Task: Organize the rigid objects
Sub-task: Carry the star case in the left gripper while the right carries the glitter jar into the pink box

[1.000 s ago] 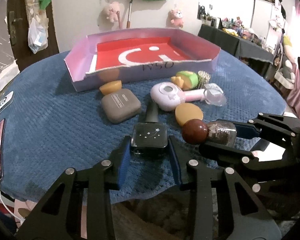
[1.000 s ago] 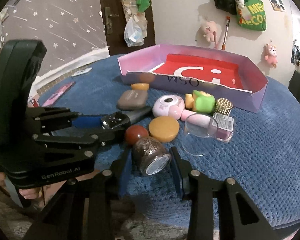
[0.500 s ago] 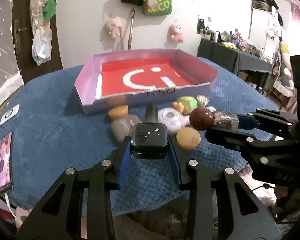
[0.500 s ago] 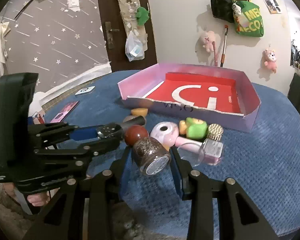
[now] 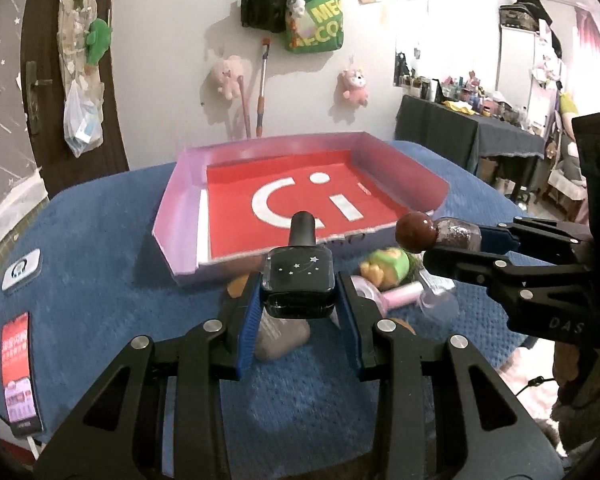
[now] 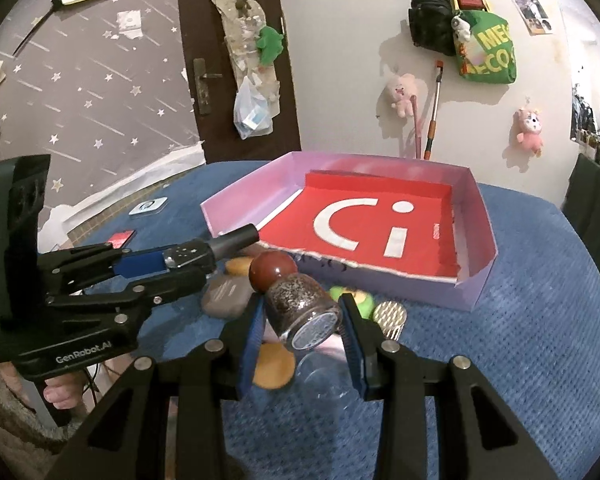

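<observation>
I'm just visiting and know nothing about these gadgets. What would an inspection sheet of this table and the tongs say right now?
Surface: blue cloth over a round table.
Job's things: pink tray with red floor, nothing in it; black bottle; glitter bottle with a brown ball cap.
Clutter: grey case, green toy, orange discs and other bits in front of the tray.
Tongs: left tongs shut on the black bottle; right tongs shut on the glitter bottle; both are held above the cloth.
Cables: thin wire by the phone.
Surroundings: plush toys and bags on the wall, dark door.
</observation>
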Demonstrator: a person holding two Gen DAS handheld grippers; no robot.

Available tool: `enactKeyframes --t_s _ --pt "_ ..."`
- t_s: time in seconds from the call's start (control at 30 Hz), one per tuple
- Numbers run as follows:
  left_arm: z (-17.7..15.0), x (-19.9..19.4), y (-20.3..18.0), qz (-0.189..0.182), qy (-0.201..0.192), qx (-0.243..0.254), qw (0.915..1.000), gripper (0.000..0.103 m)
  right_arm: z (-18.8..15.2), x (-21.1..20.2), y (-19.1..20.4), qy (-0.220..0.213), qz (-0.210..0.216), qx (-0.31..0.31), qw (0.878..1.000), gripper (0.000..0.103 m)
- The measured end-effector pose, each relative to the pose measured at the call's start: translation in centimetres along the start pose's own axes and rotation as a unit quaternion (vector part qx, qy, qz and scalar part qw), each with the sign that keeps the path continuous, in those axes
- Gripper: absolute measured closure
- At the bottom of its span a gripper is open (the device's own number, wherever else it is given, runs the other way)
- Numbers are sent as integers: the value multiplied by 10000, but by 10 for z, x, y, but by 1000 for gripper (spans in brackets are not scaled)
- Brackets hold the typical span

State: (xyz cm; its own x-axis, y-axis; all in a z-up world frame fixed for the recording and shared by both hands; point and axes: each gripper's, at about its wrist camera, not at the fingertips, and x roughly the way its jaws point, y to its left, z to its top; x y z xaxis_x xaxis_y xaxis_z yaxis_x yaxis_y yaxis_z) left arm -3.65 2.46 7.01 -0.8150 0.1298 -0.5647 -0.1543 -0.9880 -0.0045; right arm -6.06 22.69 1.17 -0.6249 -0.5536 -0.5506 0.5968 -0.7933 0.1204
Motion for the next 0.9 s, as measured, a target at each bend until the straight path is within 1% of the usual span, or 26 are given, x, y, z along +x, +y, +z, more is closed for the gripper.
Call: enactKeyframes --t_s 0.23,0.53,0.7,0.9 --pt "21 10 8 9 -137 20 9999 70 18 10 -15 8 -34 12 10000 63" --pt "44 25 18 -21 -219 31 9998 70 43 27 -29 39 -55 -4 10000 63" --pt "57 37 26 -118 -184 -38 9998 70 56 38 -34 91 -24 16 10000 63" --pt "70 56 32 -139 -84 -19 9999 70 73 54 -44 167 -73 43 9998 63"
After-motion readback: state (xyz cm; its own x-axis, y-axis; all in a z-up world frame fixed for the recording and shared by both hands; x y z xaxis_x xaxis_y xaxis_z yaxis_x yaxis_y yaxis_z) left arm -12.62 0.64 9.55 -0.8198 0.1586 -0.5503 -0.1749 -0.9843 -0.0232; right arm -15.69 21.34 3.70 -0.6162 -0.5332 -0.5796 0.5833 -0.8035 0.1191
